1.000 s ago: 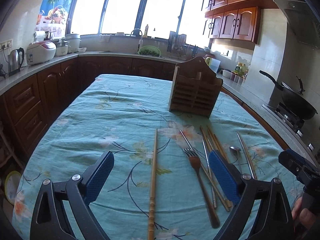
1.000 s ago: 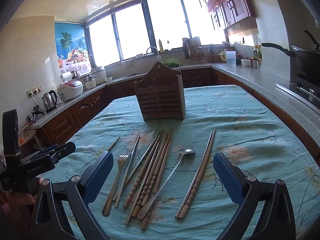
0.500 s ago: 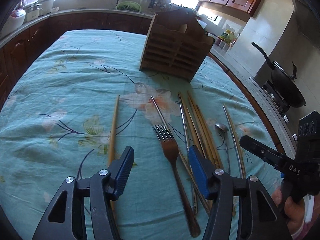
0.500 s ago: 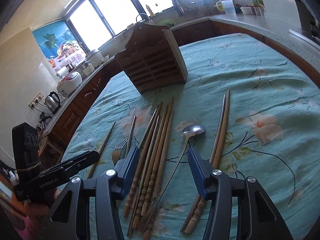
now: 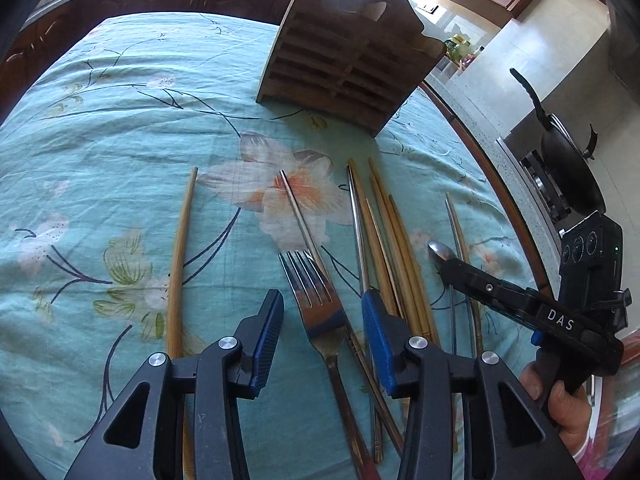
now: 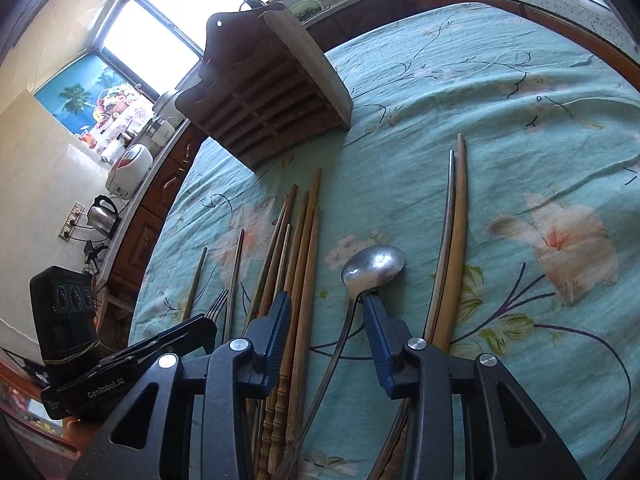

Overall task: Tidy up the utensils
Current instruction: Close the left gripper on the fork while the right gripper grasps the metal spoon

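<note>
surface (image 5: 100, 128): teal floral cloth, kitchen counters around | wooden utensil rack (image 5: 348, 64) upright at far end | fork (image 5: 316, 300), chopsticks (image 5: 388, 240), spoon (image 6: 374, 268) lie before rack | left gripper (image 5: 320, 344) parted astride fork | right gripper (image 6: 326, 344) parted astride spoon handle

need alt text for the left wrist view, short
An open two-finger left gripper straddles a metal fork lying on a teal floral tablecloth. Wooden chopsticks lie beside it, a slatted wooden utensil holder stands beyond, and the right gripper enters from the right.
</note>
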Motion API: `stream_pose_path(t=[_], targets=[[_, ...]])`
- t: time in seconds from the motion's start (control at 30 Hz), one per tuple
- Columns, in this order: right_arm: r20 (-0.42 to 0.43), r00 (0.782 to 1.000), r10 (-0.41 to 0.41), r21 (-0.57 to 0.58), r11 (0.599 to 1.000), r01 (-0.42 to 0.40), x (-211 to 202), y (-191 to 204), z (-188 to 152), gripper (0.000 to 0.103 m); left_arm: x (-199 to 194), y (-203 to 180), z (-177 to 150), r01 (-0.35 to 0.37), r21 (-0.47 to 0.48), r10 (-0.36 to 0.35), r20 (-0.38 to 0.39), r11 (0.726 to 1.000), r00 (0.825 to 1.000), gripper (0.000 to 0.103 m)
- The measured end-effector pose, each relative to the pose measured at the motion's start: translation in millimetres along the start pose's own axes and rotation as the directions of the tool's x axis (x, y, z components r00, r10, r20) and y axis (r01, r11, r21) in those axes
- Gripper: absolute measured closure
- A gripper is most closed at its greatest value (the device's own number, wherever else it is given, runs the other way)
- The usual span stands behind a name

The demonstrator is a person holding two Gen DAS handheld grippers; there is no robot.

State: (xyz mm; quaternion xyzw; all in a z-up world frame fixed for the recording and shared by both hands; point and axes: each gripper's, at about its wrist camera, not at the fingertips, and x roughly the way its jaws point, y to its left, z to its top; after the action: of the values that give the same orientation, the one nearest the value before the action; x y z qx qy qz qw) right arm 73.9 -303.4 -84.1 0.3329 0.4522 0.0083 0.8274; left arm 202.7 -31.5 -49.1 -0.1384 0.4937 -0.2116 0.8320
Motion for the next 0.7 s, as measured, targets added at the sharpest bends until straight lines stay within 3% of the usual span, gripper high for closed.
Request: stream_pose_path(t=[0.03,0.1,0.17,0.3,0.33,0.4,0.7], targets=[[0.000,1.000,0.000,0.005,1.000,0.000,1,-1,1,0.072,2,1,2,0.007,-0.003,-0.007,-0.001,1.000,1.000,0.063],[-0.001,1.000,0.007,0.020,1.000,-0.007,4,-5,3,0.086,6,3,4,0.021,-0.008,-0.021,-0.001,1.000,1.000,0.066],[-0.005,1.000,0.016,0.035,0.999,-0.016,5,-8,3,0.098,9,4,4,0.016,-0.001,-0.016,-0.005,1.000,1.000,0.078],[0.017,0.999,0.038,0.023,0.999,-0.038,-1,-6,0,0.101,11,7,3,0.039,0.001,-0.039,0.001,0.999,0.999,0.081],[0.025,0.999,0.044,0.017,0.999,-0.044,-3,-4,-1,0.101,8,7,2,0.051,0.002,-0.051,0.011,0.999,0.999,0.092],[0.042,0.998,0.047,0.000,0.999,-0.047,-10,0,-1,0.101,4,6,2,0.081,-0.001,-0.081,0.013,0.997,0.997,0.095],[0.125,0.990,0.066,-0.042,0.997,-0.061,-41,17,8,0.101,-21,-1,-3,0.107,0.036,-0.110,0.066,0.994,0.992,0.102]])
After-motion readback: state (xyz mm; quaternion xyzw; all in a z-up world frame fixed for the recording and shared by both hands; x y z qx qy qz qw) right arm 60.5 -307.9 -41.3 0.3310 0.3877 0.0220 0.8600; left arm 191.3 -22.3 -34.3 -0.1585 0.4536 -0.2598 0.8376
